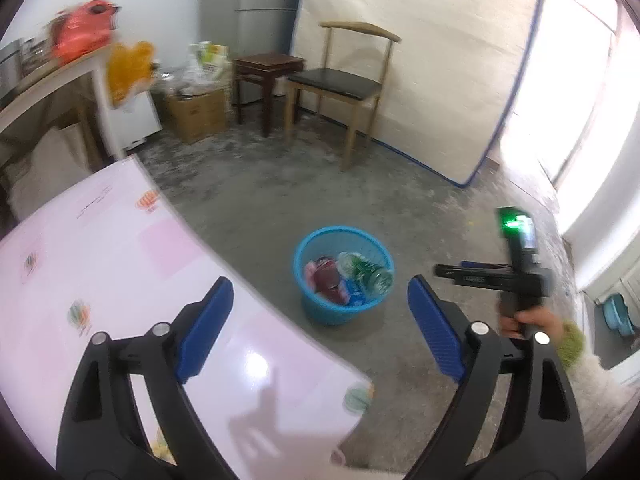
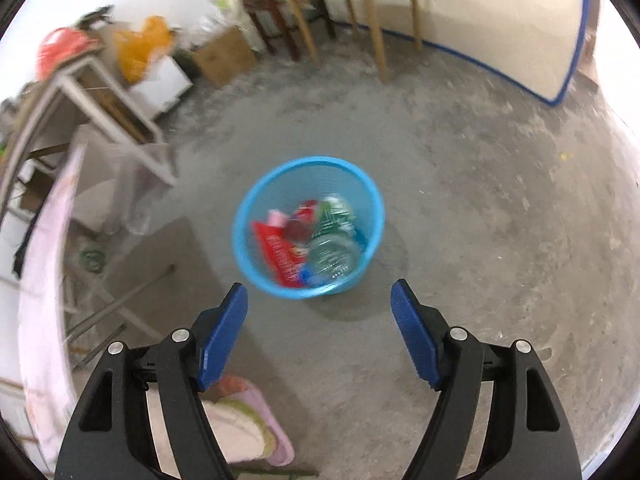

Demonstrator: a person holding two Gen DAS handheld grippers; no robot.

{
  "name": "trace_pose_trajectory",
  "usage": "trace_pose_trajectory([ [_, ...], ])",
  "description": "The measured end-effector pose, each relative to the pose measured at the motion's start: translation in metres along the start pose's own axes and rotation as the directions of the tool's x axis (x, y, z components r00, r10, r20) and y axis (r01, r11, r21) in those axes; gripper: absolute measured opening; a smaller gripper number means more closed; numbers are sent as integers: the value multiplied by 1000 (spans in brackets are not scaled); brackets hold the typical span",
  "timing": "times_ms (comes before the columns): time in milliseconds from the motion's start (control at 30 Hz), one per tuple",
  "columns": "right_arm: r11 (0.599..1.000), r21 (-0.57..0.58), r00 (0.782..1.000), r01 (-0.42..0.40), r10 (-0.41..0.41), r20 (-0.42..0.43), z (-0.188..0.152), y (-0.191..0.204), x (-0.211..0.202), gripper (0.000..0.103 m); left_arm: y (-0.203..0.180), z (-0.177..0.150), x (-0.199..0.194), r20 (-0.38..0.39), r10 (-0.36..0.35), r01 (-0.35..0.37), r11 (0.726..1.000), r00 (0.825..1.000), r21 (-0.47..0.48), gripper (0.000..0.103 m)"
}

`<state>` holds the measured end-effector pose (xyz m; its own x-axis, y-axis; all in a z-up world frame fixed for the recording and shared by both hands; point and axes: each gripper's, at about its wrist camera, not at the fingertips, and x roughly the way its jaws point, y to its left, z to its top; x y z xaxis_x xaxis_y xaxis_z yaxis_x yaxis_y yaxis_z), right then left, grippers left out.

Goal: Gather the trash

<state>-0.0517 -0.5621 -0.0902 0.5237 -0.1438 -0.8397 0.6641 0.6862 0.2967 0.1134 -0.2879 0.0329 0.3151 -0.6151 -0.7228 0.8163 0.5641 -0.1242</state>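
A blue mesh basket (image 1: 344, 233) (image 2: 308, 160) stands on the concrete floor. It holds a green plastic bottle (image 1: 366, 272) (image 2: 334, 236), a red wrapper (image 2: 280, 252) and other packaging. My left gripper (image 1: 320, 285) is open and empty; it hangs over the edge of a pink-clothed table (image 1: 120, 260) and looks down at the basket. My right gripper (image 2: 320, 289) is open and empty too, above the floor just short of the basket. In the left wrist view a hand (image 1: 532, 322) holds that right gripper to the right of the basket.
A wooden chair (image 1: 340, 80), a dark stool (image 1: 266, 65) and a cardboard box (image 1: 196, 112) stand at the back wall, with a mattress (image 1: 420, 60) leaning behind them. A shelf with red and orange bags (image 2: 140, 50) is at the left. A pink slipper (image 2: 256, 420) lies near my right gripper.
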Motion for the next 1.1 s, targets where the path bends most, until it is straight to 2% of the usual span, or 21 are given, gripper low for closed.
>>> trace_pose_trajectory([
  [100,997,-82,998,-12,17,59,-35,41,-40,84,10,-36,-25,18,79,-77,994,997,-74,91],
  [167,987,-158,993,-8,25,111,-61,73,-63,88,15,-58,-37,10,143,-141,981,990,-133,92],
  [267,969,-247,981,10,38,188,-90,113,-89,96,23,-86,-57,11,218,-210,950,976,-233,93],
  [400,936,-350,963,34,64,263,-118,163,-115,96,33,-116,-78,-19,271,-262,910,962,-322,93],
  [467,925,-378,955,48,68,288,-127,184,-125,96,37,-127,-89,-25,336,-324,883,942,-340,93],
  [533,913,-401,946,73,63,317,-134,199,-132,96,42,-135,-98,-59,456,-447,826,888,-342,93],
  [567,910,-404,941,93,52,335,-137,207,-136,96,43,-138,-103,-65,496,-486,804,866,-343,93],
  [633,897,-430,934,106,58,352,-141,221,-141,97,45,-145,-110,-73,543,-532,773,837,-347,93],
  [667,892,-438,933,109,60,355,-142,226,-141,97,48,-149,-113,-96,577,-570,742,811,-351,93],
  [700,887,-447,933,114,59,355,-144,231,-140,96,50,-153,-114,-112,594,-591,724,796,-357,93],
  [733,882,-457,938,117,53,342,-146,235,-136,96,53,-157,-116,-127,622,-620,695,772,-365,93],
  [767,877,-464,943,123,42,330,-148,239,-134,97,52,-162,-118,-130,641,-637,676,756,-370,93],
  [800,871,-474,948,127,34,316,-149,242,-131,97,53,-166,-119,-135,656,-651,659,743,-376,93],
  [900,857,-498,960,136,10,279,-153,246,-124,96,49,-175,-124,-160,661,-661,638,733,-394,93],
  [1000,853,-496,959,165,-21,282,-154,243,-121,96,52,-179,-124,-173,694,-695,603,699,-392,93],
  [1067,855,-487,958,179,-39,284,-153,239,-120,96,56,-179,-124,-182,720,-722,574,669,-385,93],
  [1100,859,-476,956,188,-50,288,-152,236,-120,96,58,-179,-123,-186,723,-726,568,665,-387,93],
])
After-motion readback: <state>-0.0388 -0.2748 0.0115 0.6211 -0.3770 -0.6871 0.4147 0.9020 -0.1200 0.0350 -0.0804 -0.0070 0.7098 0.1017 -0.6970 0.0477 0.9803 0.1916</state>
